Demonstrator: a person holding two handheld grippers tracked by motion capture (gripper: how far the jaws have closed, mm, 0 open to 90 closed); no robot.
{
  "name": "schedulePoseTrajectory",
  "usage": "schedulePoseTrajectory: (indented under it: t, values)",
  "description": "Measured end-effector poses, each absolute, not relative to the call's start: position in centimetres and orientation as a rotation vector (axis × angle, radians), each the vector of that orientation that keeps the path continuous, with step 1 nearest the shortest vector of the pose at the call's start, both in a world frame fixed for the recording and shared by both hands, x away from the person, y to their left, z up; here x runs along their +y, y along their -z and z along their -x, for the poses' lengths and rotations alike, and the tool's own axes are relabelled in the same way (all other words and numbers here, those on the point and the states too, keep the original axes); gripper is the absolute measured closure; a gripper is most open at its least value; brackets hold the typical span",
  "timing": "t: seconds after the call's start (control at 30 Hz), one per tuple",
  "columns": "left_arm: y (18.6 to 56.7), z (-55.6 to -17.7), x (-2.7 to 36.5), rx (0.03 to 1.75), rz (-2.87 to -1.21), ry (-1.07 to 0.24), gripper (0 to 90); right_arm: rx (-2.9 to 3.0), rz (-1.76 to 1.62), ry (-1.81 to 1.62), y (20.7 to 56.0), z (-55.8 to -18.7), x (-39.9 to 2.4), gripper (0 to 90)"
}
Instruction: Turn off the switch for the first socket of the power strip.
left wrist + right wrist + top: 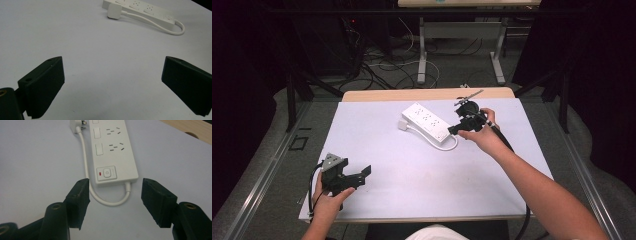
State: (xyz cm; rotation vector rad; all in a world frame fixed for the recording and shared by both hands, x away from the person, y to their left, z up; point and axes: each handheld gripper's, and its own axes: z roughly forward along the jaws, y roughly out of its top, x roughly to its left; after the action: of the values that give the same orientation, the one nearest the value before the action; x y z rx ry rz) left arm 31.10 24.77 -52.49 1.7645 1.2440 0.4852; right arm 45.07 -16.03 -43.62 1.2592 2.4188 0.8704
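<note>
A white power strip (pixel 427 121) lies slantwise on the far middle of the white table top (pixel 412 170). Its short white cable (pixel 86 167) loops from the near end back to a white plug (pixel 114 11) beside the strip. My right gripper (pixel 115 192) is open just short of the switch end of the power strip (pixel 113 150), jaws either side of the cable loop, touching nothing. At the table's near left corner my left gripper (pixel 357 177) is held open above bare surface, far from the power strip (pixel 142 10).
A wooden strip of table (pixel 427 94) shows beyond the white sheet. Behind it are desk legs (pixel 422 50) and loose cables (pixel 382 65) on the floor. Dark curtains flank both sides.
</note>
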Motion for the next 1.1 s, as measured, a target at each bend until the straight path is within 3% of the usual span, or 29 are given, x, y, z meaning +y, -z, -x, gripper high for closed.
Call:
schedulePoseTrajectory:
  t: [0.5, 1.1]
  values:
    - [52.5, -31.1, 24.8, 1.243, -1.761, -0.487, 4.7, 2.366, -1.297, -0.880, 43.4, -47.1, -14.5, 46.5]
    - [52.6, -31.1, 24.8, 1.248, -1.754, -0.480, 4.9, 2.352, -1.315, -0.895, 44.1, -49.2, -12.9, 62.4]
